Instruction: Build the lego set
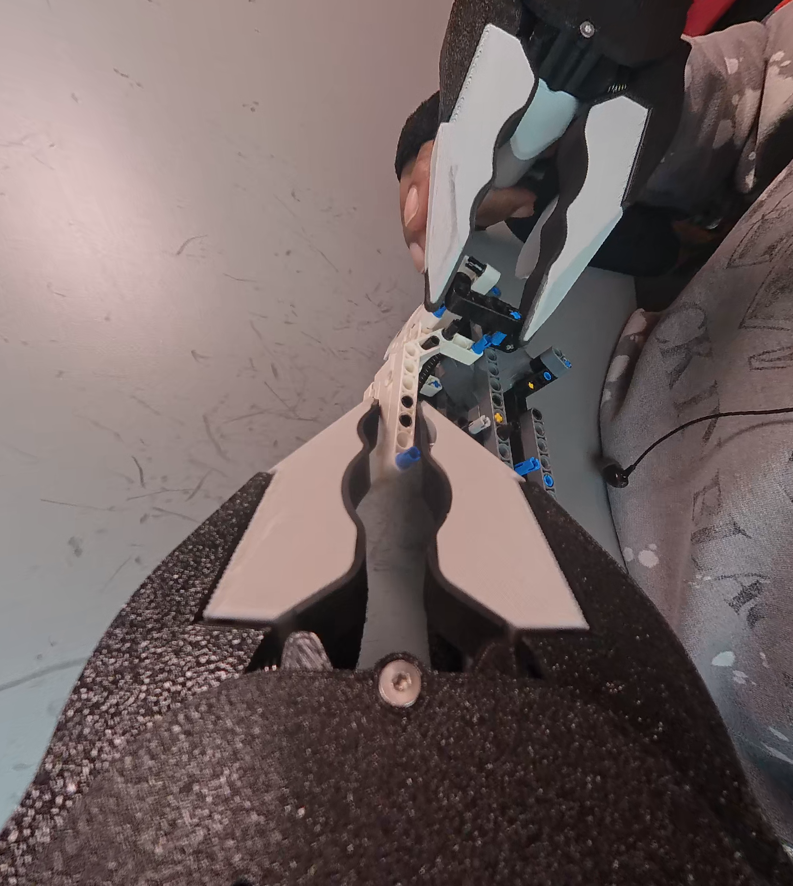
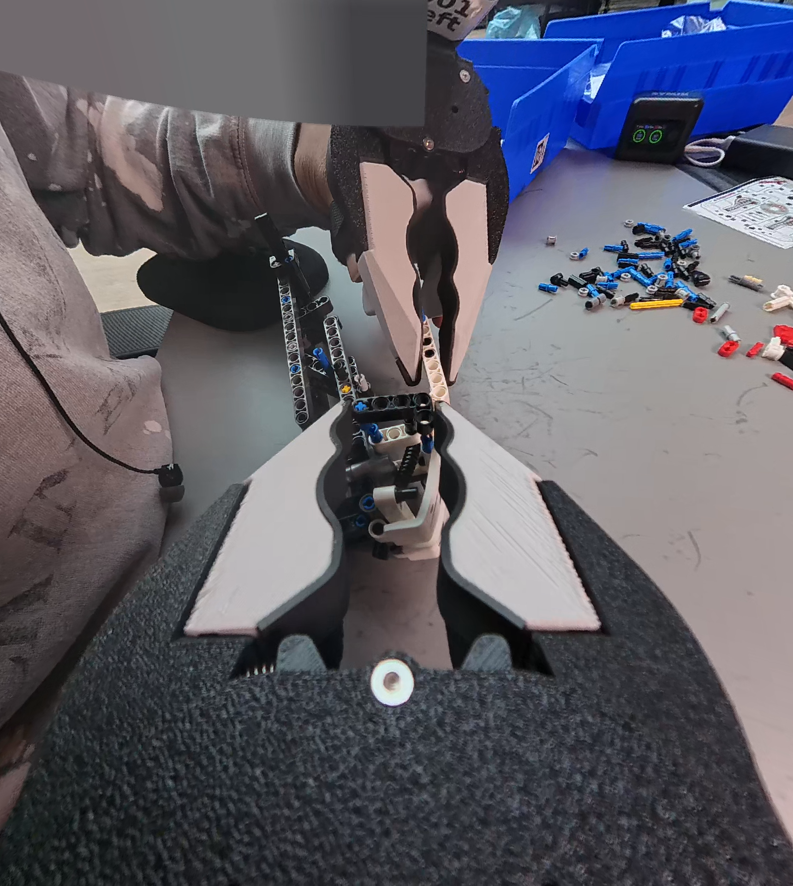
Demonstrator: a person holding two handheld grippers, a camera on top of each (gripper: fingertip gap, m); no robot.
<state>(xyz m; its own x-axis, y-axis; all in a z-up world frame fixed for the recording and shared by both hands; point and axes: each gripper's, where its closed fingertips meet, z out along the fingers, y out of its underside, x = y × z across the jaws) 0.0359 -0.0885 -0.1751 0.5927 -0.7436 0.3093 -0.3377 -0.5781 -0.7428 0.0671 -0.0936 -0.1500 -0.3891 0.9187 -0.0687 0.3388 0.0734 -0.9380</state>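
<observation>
Left gripper (image 1: 396, 407): fingers narrow, clamped on the white beam (image 1: 406, 383) of the lego model (image 2: 385, 460), held just above the desk (image 2: 576, 431).
Right gripper (image 2: 392, 407): fingers pinching the model's black beam (image 2: 392, 402) end.
Risk, twist: opposed pulls could pop the blue pins (image 1: 408, 455) and split the frame.
Risk, slip: the white beam grip looks shallow, though the contact is partly hidden.
Loose parts (image 2: 662, 273): scattered toward the desk's far right edge, near the instruction sheet (image 2: 768, 211).

Looks like a lab/workshop: scuffed grey table (image 2: 624, 431), blue storage bins (image 2: 696, 62), small device w/ lit screen (image 2: 655, 125).
</observation>
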